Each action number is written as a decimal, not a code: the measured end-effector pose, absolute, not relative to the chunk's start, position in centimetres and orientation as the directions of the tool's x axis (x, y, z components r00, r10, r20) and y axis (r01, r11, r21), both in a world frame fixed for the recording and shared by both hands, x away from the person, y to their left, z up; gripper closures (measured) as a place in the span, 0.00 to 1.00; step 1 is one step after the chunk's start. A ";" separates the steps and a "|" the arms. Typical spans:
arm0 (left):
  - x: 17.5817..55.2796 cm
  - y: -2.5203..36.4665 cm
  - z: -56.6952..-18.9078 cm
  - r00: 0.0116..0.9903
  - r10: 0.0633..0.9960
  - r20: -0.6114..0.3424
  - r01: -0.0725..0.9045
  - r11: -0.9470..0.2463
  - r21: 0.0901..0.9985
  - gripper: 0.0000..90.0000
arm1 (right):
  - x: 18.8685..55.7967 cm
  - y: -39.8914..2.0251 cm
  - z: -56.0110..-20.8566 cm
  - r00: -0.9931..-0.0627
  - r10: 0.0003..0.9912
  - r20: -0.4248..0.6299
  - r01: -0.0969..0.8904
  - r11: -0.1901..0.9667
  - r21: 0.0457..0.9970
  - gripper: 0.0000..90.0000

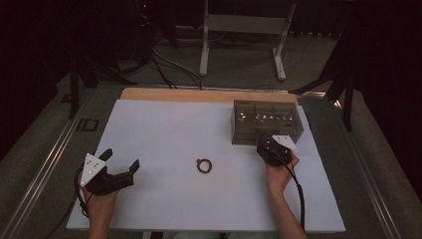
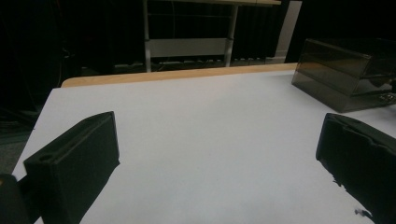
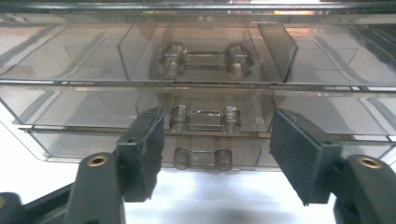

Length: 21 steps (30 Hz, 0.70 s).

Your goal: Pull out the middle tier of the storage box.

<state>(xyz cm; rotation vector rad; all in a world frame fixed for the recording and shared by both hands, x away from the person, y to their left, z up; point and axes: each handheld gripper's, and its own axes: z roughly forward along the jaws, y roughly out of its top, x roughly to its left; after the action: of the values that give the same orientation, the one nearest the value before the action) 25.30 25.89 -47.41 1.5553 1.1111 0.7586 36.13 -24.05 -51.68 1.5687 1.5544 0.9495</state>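
Right tool (image 1: 271, 145) sits at the front face of the smoky clear drawer box (image 1: 267, 121), at about 3 o'clock on the white table (image 1: 164, 124). In the right gripper view its jaws stand partly open, apart from each other, flanking the middle drawer handle (image 3: 205, 119). Neither pad presses on that handle; a gap shows on both sides. The right tool (image 3: 217, 154) grips nothing.

The box has three stacked drawers, each with a clear bar handle: top handle (image 3: 204, 59) at 12 o'clock of the middle one, bottom handle (image 3: 203, 159) at 6 o'clock of it, just above the table surface. All three drawers look pushed in, fronts roughly flush.

Left tool (image 1: 119, 162) is at about 8 o'clock on the table, held low in the person's left hand (image 1: 99, 199), well apart from the box. Jaws wide, nothing between them; in the left gripper view bare white table lies between the two black jaws of the left tool (image 2: 219, 149), with the box (image 2: 345, 74) off at 2 o'clock.

A small dark ring (image 1: 204, 166) lies flat near the table's centre, between the two tools, touched by neither. The right hand (image 1: 278, 174) comes in from 6 o'clock, its cable trailing back along the forearm.
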 end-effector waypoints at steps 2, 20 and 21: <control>25.3 25.9 -47.4 0.373 0.926 -0.068 0.273 -0.039 0.961 0.01 | 36.0 -24.1 -51.7 0.005 1.000 0.018 0.465 -0.019 0.885 0.47; 25.3 25.9 -47.4 0.370 0.927 -0.067 0.272 -0.039 0.962 0.01 | 35.9 -23.4 -51.7 0.015 0.998 0.056 0.459 -0.057 0.886 0.62; 25.3 25.9 -47.4 0.369 0.927 -0.067 0.272 -0.039 0.961 0.01 | 35.9 -23.4 -51.7 0.020 0.998 0.058 0.460 -0.061 0.886 0.63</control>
<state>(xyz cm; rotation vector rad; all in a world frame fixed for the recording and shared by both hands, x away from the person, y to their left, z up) 25.31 25.88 -47.38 1.5541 1.1127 0.7620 35.91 -23.37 -51.68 1.6052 1.5186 0.9850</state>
